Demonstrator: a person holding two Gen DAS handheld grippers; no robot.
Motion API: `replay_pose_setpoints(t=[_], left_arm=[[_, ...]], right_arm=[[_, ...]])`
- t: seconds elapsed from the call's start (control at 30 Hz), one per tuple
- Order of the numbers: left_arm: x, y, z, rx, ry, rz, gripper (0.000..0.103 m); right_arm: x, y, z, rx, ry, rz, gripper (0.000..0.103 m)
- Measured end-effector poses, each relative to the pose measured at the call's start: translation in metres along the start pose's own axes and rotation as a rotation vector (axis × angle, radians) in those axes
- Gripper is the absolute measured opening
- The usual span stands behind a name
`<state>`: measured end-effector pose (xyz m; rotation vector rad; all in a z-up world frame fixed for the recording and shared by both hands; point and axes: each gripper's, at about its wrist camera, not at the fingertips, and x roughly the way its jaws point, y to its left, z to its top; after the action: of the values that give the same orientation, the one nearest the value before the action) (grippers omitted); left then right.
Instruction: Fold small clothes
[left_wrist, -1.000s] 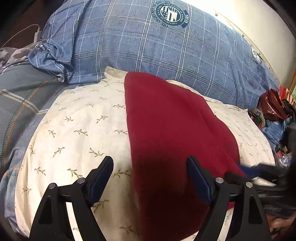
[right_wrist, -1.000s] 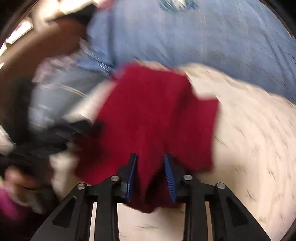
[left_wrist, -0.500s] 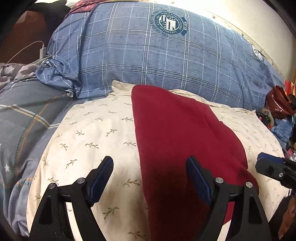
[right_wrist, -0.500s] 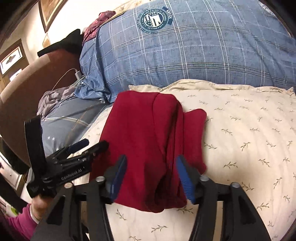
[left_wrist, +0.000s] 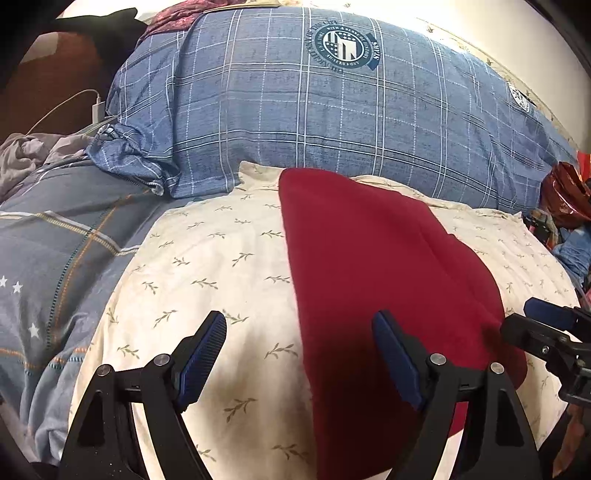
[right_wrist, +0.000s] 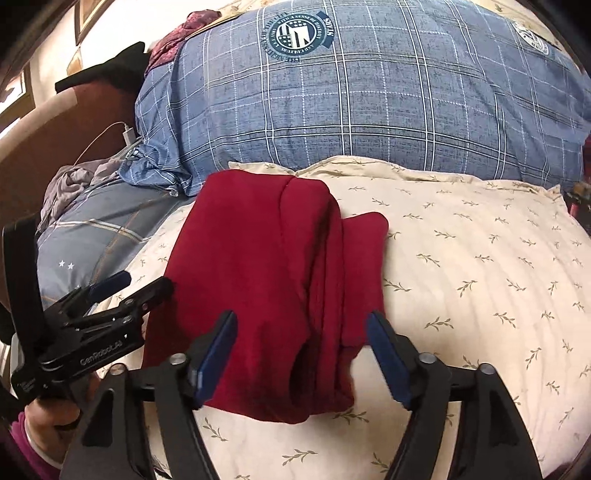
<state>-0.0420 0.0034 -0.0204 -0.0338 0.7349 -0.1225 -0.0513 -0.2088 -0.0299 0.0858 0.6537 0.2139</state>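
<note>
While lying folded on the cream leaf-print pillow (right_wrist: 480, 258), just below the blue checked pillow (right_wrist: 369, 110): soft dark-red cloth (right_wrist: 266, 280). Left gripper (left_wrist: 299, 354) and right gripper (right_wrist: 301, 350) wide apart, empty. Best pressed flat, edges lined up.

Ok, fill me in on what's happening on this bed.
A person is folding a red garment with a handheld gripper in each hand. The garment lies folded into a long strip on a cream pillow, in front of a blue plaid pillow. Both the left gripper and the right gripper are open and hold nothing. They hover at the garment's near end.
</note>
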Motion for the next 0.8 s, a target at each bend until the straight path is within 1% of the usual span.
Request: replay_pose_setpoints(t=[0.3, 0.57, 0.8], left_arm=[[0.002, 0.015, 0.002, -0.048, 0.029, 0.018, 0.082], [0.004, 0.016, 0.004, -0.046, 0.03, 0.041, 0.082], [0.003, 0.013, 0.003, -0.035, 0.025, 0.043, 0.081]], right_arm=[[0.006, 0.013, 0.003, -0.022, -0.001, -0.017, 0.076], [0.008, 0.022, 0.005, -0.043, -0.012, -0.027, 0.077], [0.008, 0.019, 0.006, -0.032, -0.013, -0.038, 0.078]])
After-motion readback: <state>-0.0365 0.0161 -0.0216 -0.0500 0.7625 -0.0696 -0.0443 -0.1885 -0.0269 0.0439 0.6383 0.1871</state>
